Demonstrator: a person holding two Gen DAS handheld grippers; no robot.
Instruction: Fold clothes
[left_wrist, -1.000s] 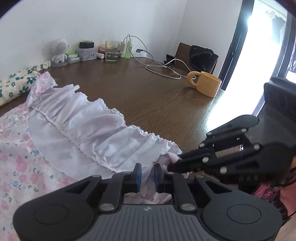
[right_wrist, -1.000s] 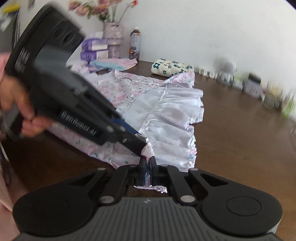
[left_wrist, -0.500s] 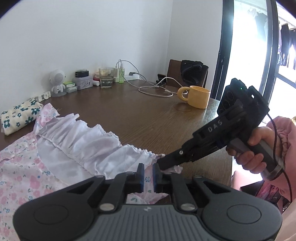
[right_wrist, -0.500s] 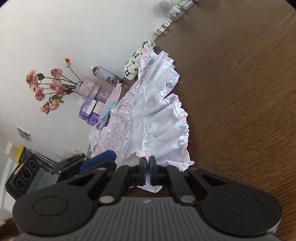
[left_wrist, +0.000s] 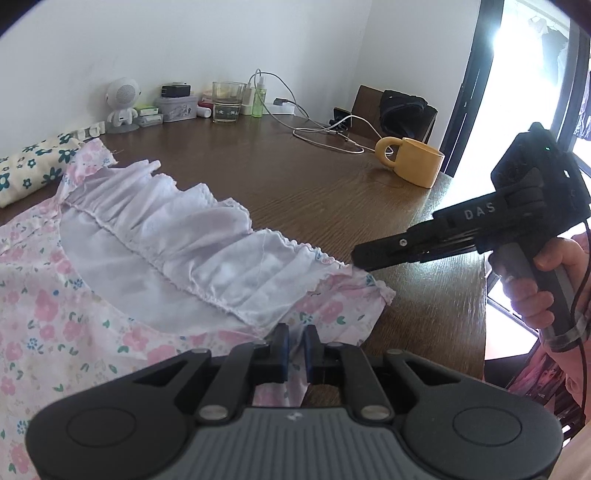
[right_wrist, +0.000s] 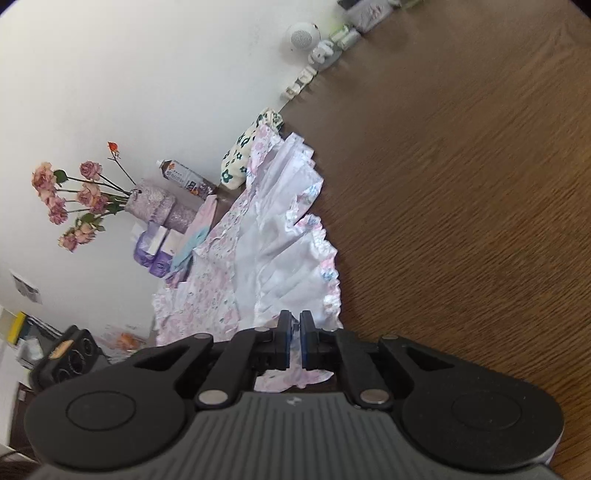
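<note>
Floral dress (left_wrist: 55, 325) lies spread on the desk (left_wrist: 314, 192), its white ruffled hem (left_wrist: 207, 251) turned up so the lining shows, near the desk's front edge. The near hem corner (left_wrist: 354, 302) sits right by that edge.

Left tool (left_wrist: 294, 349): fingers nearly together w/ a slim gap, pink fabric lying between them; looks like a light pinch on the hem edge, but can't tell how firm. Right tool (right_wrist: 293, 341): same, narrow gap w/ cloth in it, tip at the hem corner; from the left view its fingers look shut, touching the ruffle.

Step, my read: both tools have the hem end, set to lift and carry it over the body of the dress for a fold. Could equally be the hem just laid down and about to be let go; pics don't settle it.

If it's a lift: needs both grips firm, raised together & level, fabric kept taut so the ruffle doesn't bunch. Mug (left_wrist: 413, 166) & cable (left_wrist: 325, 136) stand well apart, no issue.
</note>
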